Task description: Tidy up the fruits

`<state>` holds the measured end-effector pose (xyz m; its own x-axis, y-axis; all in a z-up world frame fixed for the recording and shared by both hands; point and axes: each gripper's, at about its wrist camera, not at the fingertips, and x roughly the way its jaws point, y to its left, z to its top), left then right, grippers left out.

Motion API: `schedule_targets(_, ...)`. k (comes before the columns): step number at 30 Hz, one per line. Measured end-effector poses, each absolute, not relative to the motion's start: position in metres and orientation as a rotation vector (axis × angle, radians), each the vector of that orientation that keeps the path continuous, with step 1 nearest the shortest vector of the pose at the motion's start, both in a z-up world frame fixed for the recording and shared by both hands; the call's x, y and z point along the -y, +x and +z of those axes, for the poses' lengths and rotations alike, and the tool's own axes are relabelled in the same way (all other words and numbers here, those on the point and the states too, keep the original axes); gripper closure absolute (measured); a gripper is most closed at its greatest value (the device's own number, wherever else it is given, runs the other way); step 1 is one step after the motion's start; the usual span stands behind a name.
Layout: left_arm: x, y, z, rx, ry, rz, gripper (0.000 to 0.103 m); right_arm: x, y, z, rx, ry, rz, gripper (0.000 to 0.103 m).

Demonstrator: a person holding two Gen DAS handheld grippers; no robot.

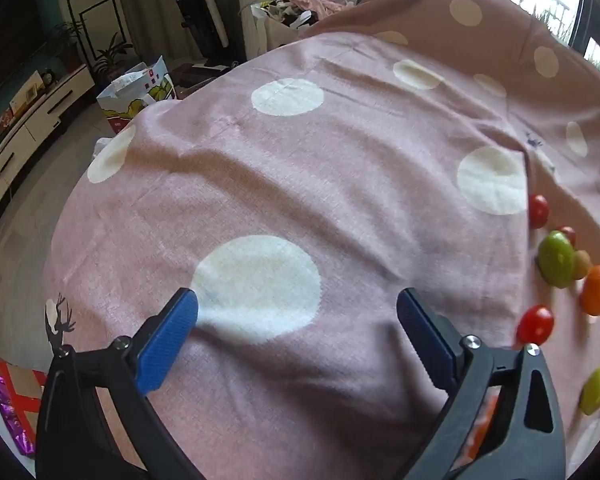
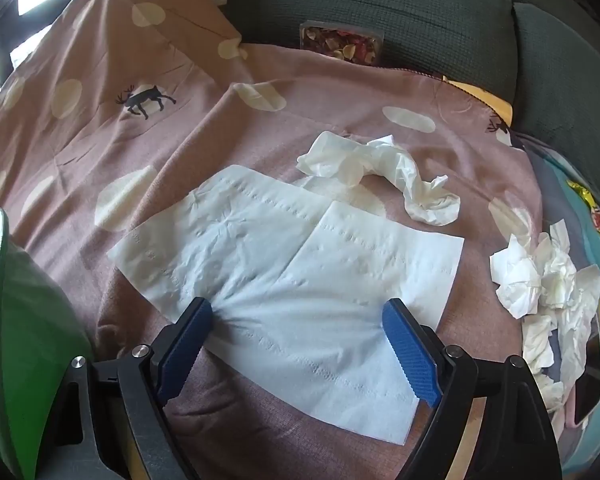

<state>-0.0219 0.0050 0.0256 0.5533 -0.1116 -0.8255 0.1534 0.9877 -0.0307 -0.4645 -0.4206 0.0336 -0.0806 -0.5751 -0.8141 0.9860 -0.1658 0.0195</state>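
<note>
1. The left gripper (image 1: 298, 306) stands wide open and empty over the pink spotted cloth (image 1: 300, 184).
2. The fruits lie at its three o'clock, outside the jaws: a green fruit (image 1: 556, 259), an orange one (image 1: 599, 290), red tomatoes (image 1: 535, 325), and what may be another green one (image 1: 596, 390), blurred.
3. The right gripper (image 2: 298, 312) is fully spread, holding nothing, over a flat tissue (image 2: 292, 256).
4. Crumpled tissues (image 2: 380, 164) lie at twelve; a green bowl (image 2: 4, 320) at nine.
</note>
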Motion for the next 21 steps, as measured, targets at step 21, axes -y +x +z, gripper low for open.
schedule_targets(21, 0.040, -0.090, 0.086, -0.882, -0.033, -0.730, 0.015, 0.293, -0.299, 0.143, -0.540, 0.571, -0.743, 0.021)
